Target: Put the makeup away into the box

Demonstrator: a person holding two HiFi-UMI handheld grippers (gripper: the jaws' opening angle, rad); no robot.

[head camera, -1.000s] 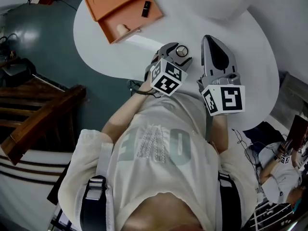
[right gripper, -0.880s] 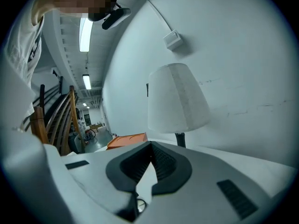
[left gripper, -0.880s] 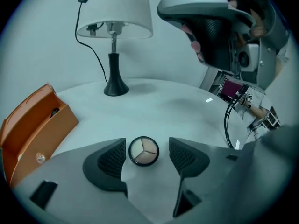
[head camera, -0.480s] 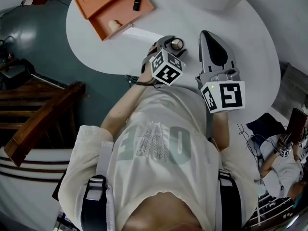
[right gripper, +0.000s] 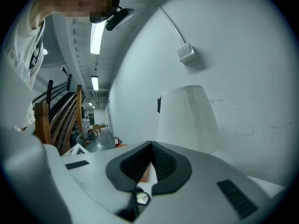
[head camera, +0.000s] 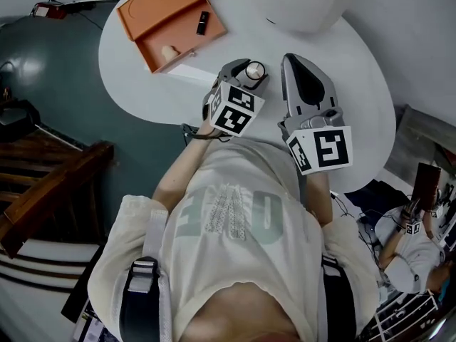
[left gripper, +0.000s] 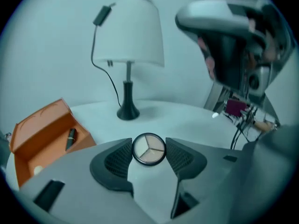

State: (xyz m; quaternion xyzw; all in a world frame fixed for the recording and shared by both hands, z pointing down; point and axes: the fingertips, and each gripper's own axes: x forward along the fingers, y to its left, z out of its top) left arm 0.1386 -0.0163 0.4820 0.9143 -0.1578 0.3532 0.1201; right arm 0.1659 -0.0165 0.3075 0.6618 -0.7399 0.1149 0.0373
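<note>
A round black compact with three pale shades sits between the pads of my left gripper. Its jaws have just been closing, and both pads now press on the compact a little above the white table. My right gripper hangs just to the right of it, jaws shut with nothing in them. The open orange box lies at the table's far left. It holds a dark lipstick and a small pale item. The left gripper view shows the box at lower left.
A white-shaded lamp stands at the back of the table, its dark base beyond the compact and its cord hanging to the left. The table's round edge drops to a dark floor and wooden stairs on the left.
The left jaws have drawn in onto the compact. Both grippers have come up slightly from the table and sit closer to the orange box in the head view.
</note>
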